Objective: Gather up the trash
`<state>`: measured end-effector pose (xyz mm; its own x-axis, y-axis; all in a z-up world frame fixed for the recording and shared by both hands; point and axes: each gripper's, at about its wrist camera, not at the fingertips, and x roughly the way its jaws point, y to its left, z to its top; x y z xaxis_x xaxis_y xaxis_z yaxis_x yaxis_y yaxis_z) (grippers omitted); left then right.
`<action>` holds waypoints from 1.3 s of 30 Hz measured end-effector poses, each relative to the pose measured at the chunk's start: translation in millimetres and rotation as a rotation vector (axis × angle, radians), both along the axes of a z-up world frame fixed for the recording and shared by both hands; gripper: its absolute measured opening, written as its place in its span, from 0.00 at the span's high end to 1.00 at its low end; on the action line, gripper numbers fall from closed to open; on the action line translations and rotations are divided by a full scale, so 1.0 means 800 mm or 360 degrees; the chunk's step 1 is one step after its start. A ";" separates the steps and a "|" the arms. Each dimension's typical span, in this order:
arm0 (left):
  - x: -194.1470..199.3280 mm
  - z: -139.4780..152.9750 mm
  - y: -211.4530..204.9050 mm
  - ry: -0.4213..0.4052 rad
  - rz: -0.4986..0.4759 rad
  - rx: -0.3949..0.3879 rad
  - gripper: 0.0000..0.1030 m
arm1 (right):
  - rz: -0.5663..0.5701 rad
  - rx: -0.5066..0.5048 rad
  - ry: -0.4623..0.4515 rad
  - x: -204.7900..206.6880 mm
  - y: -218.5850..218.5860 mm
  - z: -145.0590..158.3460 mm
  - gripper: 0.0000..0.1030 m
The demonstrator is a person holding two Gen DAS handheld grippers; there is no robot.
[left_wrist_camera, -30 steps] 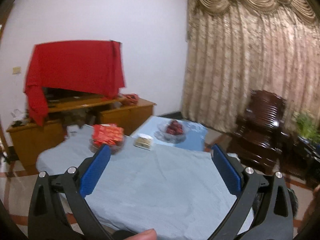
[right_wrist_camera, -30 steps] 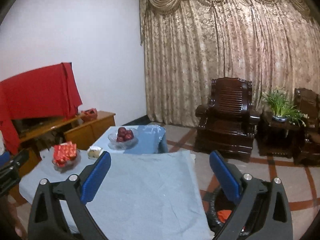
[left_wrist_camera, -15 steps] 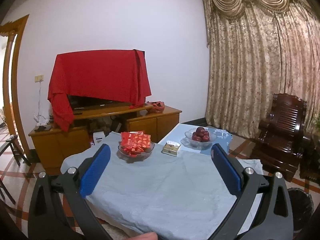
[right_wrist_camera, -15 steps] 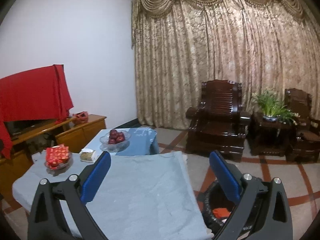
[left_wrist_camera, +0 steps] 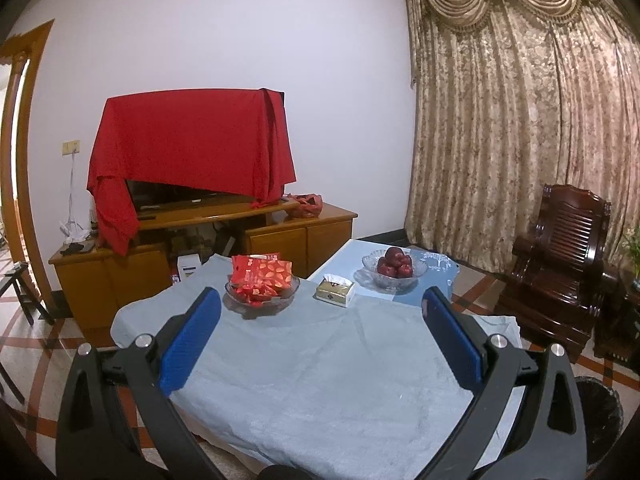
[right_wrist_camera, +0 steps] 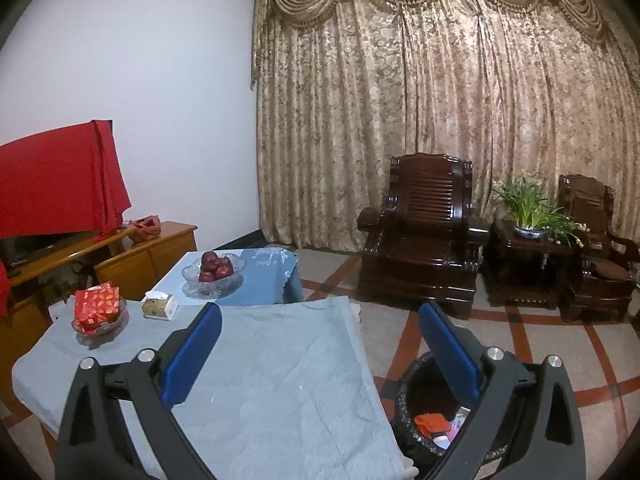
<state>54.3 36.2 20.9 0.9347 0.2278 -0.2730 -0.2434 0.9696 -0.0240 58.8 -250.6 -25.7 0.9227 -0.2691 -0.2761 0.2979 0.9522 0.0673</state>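
Left view has swung left and up since a second ago: covered TV [left_wrist_camera: 192, 144] now central. Left gripper [left_wrist_camera: 320, 344] and right gripper [right_wrist_camera: 320, 348] both spread wide, empty. Tabletop [left_wrist_camera: 320, 380] bare at 6 o'clock; near edge free. Trash bin [right_wrist_camera: 412, 412] at 5 o'clock holds red scraps [right_wrist_camera: 430, 424], probably wrappers. Printing on red packets [left_wrist_camera: 260, 274] unreadable.

trash bin [right_wrist_camera: 408, 420]: round, black-lined, stood upright on the tiled floor just beside the bench's right edge | contents: an orange-red wrapper [right_wrist_camera: 432, 423] is seen lying inside, pale scraps [right_wrist_camera: 454, 432] beside it | left view: only the bin's dark rim [left_wrist_camera: 600, 408] is caught at lower right
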 end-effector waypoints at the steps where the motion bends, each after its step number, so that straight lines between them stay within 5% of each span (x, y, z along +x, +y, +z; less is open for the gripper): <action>1: 0.001 0.000 0.000 -0.0001 0.0002 0.0002 0.05 | -0.0013 0.0000 -0.0015 -0.001 0.000 0.002 0.06; 39: -0.008 -0.005 -0.008 -0.0029 -0.0008 0.0003 0.05 | -0.0058 0.0028 -0.0042 -0.021 -0.016 0.012 0.06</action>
